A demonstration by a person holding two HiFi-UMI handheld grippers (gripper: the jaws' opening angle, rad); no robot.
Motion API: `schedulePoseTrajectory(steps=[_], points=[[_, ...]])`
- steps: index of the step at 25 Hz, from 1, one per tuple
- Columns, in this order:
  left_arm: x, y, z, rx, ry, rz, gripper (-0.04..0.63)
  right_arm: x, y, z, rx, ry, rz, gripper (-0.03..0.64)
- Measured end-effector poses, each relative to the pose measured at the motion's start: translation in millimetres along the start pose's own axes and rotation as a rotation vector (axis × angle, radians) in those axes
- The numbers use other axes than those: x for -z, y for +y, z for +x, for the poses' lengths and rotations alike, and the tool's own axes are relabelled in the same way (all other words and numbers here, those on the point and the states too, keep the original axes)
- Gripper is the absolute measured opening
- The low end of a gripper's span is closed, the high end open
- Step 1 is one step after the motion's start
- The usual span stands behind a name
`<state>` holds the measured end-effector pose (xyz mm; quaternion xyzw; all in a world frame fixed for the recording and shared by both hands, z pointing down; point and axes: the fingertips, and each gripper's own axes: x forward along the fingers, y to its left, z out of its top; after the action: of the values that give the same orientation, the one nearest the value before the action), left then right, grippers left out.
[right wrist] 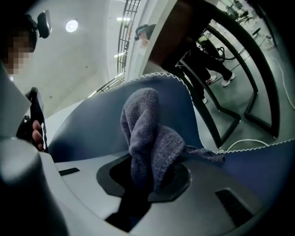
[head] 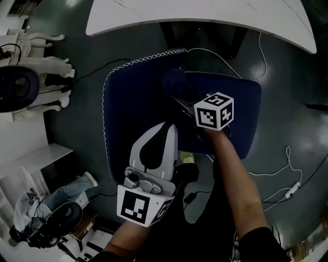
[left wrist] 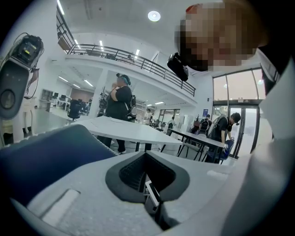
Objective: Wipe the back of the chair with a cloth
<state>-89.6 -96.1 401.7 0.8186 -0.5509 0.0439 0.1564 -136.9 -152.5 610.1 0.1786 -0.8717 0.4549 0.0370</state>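
Pinching a bunched grey-blue cloth (right wrist: 146, 133) between their tips, the right tongs (right wrist: 148, 171) reach over the dark blue chair (head: 132, 105), and the cloth rises out of the grip in a loose fold with one corner trailing off to the side. In the right gripper view the cloth lies against the chair's blue padding, just below its white-stitched edge (right wrist: 159, 75). From the head view the cloth shows as a dark lump (head: 174, 80) near the upper edge of the chair, beyond the marker cube (head: 214, 111) on the right gripper. The left tongs (head: 171, 129) sit lower and nearer the person, over the blue padding, pressed together with nothing between them; the left gripper view shows them meeting in a thin seam (left wrist: 150, 186), with the chair's padding to their left. A white bench (head: 205, 15) stands past the chair, and a white cable (head: 287, 179) lies on the dark floor (head: 87, 51) to the right.
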Motion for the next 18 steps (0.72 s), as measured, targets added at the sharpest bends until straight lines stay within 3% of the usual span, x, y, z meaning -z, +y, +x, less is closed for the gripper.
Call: schedulePoseTrajectory(steps=[8, 18], points=[[32.0, -2.9, 20.8, -0.016, 0.006, -0.007, 0.008, 22.0, -46.4, 3.2, 0.056, 0.009, 0.035, 0.077], [53.5, 3.2, 25.1, -0.032, 0.017, -0.018, 0.008, 63.2, -108.0, 11.2, 0.241, 0.120, 0.085, 0.076]])
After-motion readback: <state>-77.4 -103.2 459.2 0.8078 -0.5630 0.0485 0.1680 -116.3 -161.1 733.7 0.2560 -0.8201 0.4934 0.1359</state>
